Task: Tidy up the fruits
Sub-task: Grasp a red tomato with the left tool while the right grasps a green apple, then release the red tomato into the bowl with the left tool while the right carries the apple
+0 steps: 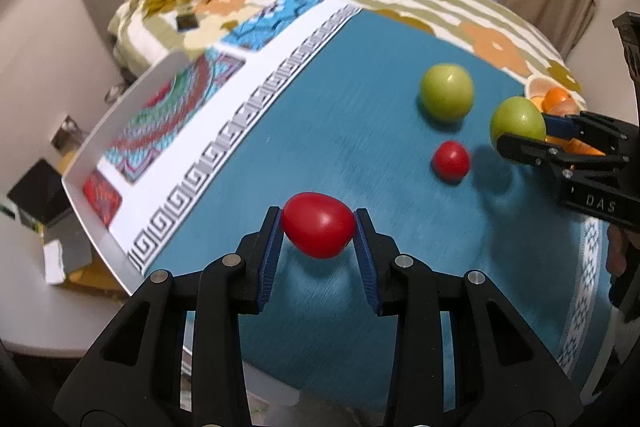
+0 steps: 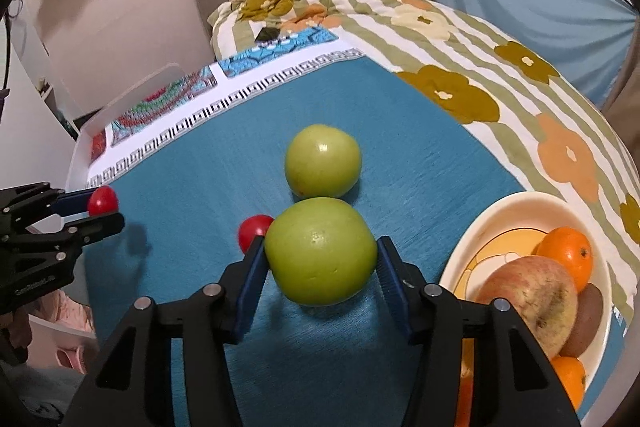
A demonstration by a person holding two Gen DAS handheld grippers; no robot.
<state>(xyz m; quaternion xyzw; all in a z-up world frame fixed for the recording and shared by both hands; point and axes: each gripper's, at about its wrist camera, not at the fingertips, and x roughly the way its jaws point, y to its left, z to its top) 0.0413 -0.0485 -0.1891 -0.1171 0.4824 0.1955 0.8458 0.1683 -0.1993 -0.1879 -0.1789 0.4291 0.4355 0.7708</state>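
My left gripper (image 1: 318,227) is shut on a red tomato (image 1: 319,225), held above the blue cloth (image 1: 352,131); it also shows in the right wrist view (image 2: 102,201). My right gripper (image 2: 320,263) is shut on a green apple (image 2: 320,257), held above the cloth; it also shows in the left wrist view (image 1: 518,121). A second green apple (image 2: 323,161) and a second red tomato (image 2: 253,231) lie on the cloth. A cream bowl (image 2: 500,211) at the right holds oranges (image 2: 566,257), a reddish apple (image 2: 532,297) and a kiwi (image 2: 588,319).
The cloth has a white patterned border (image 1: 240,123) and lies on a white tray (image 1: 116,115) at the bed's edge. A flowered blanket (image 2: 460,39) covers the bed behind. A small dark object (image 2: 267,34) lies on the blanket.
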